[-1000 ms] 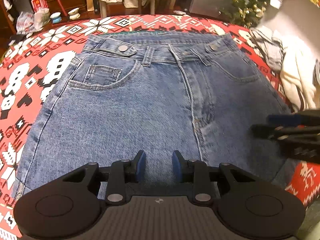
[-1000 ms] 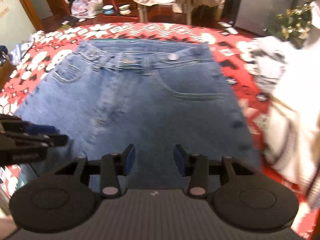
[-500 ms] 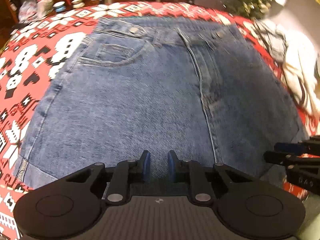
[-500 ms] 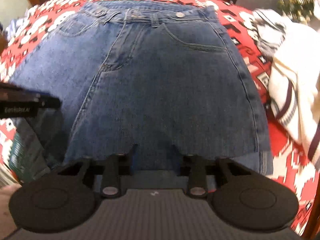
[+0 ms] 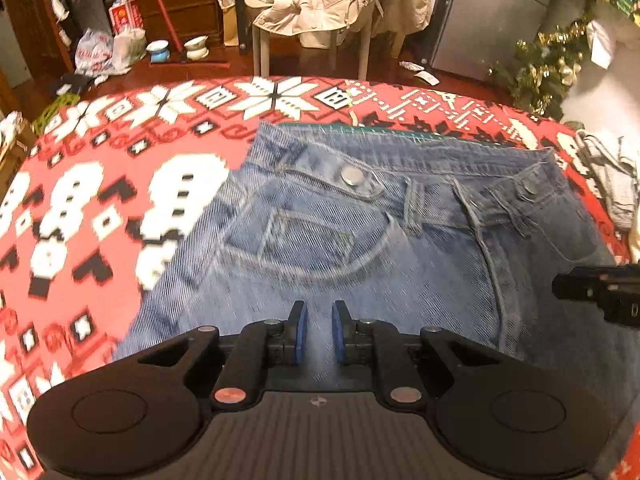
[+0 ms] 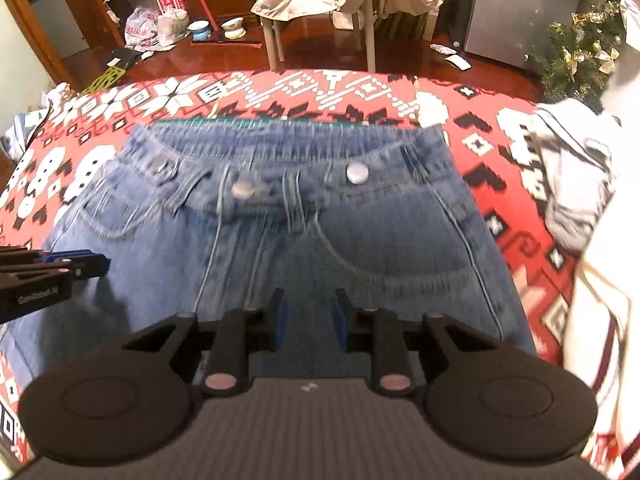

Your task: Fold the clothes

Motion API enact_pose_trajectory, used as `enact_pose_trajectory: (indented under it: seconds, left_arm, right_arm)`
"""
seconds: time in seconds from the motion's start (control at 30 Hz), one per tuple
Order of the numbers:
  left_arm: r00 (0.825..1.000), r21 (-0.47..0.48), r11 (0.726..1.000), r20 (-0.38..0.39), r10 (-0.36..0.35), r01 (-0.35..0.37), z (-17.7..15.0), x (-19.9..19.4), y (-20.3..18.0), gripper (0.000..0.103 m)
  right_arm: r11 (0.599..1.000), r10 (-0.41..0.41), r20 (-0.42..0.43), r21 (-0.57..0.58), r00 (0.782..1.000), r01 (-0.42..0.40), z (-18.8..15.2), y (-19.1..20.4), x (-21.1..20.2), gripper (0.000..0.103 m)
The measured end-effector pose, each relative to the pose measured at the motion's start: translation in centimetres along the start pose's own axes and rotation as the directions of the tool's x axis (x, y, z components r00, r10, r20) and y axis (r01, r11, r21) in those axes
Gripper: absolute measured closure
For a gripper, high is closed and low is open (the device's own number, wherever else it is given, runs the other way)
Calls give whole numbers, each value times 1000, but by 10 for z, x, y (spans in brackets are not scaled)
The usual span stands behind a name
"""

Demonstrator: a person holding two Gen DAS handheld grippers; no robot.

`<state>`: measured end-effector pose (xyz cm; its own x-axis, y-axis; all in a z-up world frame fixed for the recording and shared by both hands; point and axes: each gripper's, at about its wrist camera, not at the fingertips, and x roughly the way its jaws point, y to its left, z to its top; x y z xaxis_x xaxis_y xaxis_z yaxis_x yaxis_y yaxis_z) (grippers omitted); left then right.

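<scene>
Jeans (image 5: 400,240) lie flat on the red patterned cloth (image 5: 100,200), waistband at 12 o'clock. Left gripper (image 5: 318,330) has a narrow gap and has just been closing, with denim in the gap; I can't tell if it's pinched. Right gripper (image 6: 308,320) at 3 o'clock has a wider gap and has also been narrowing; grip unclear.

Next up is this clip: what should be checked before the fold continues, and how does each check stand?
1. Denim garment spread flat on the patterned cloth: ok.
2. Left gripper hold: jaws have just been closing, denim between them; firm grip cannot tell.
3. Right gripper hold: jaws have just been closing, denim between them; cannot tell.
4. Grippers apart, side by side: ok.
5. Waistband uncovered ahead: ok.
</scene>
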<state>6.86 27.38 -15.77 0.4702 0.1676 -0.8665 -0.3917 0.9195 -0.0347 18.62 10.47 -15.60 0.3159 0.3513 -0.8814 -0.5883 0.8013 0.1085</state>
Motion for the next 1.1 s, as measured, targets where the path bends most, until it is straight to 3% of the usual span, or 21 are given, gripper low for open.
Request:
enact_pose_trajectory:
  seconds: [0.23,0.37,0.53,1.1]
  left_arm:
    - [1000,45,999,-3,7,-7,11,6,3,88]
    - [994,12,994,6,-111,111,20,1,-3,89]
    - [982,94,978,-5,-187,186,32,15,-30,93]
    - [976,47,975,31,-217,216,83,55,-36,93]
  right_arm:
    - [999,2,-2,-51,1000,-2,22,9,20,76]
    - [998,5,-1,-55,1000,-5,27,13,23,79]
    - [993,65,-3,-102,998,-65,37,23,28,87]
    - [998,41,34,-54,999,-39,83,21,59,87]
